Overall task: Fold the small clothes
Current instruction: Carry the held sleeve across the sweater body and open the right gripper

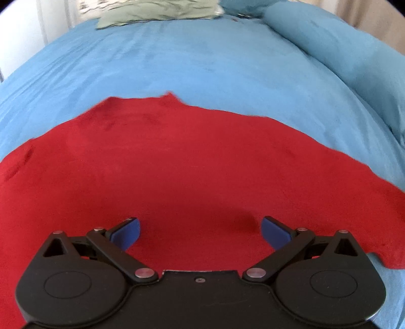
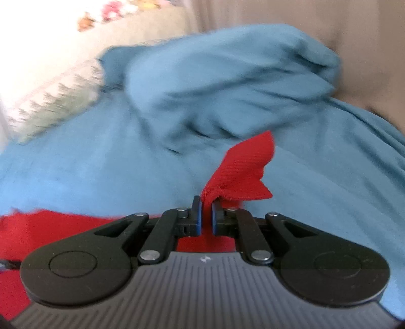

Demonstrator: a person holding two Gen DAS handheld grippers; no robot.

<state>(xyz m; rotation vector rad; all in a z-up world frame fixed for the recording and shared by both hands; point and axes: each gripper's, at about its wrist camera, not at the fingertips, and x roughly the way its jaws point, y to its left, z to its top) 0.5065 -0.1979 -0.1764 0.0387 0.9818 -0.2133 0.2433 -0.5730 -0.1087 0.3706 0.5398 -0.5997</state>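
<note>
Red garment point(image 1: 177, 162) lies spread flat on the blue bedcover point(image 1: 202, 63). Right gripper point(image 2: 205, 217): jaws clamped on a pinched, ribbed edge of the garment, which stands up beyond the fingertips. Left gripper point(image 1: 201, 231): jaws wide apart, empty, over the cloth; contact with it cannot be confirmed. A patterned pillow point(image 1: 157, 11) lies beyond, blurred.

Bright, soft daylight in both views, strongest at the washed-out upper left, with only a faint shadow on the red garment point(image 1: 177, 164). Heavy fisheye bending and dark vignette at corners. Motion blur across the blue bedding point(image 2: 227, 83) in the right wrist view.
</note>
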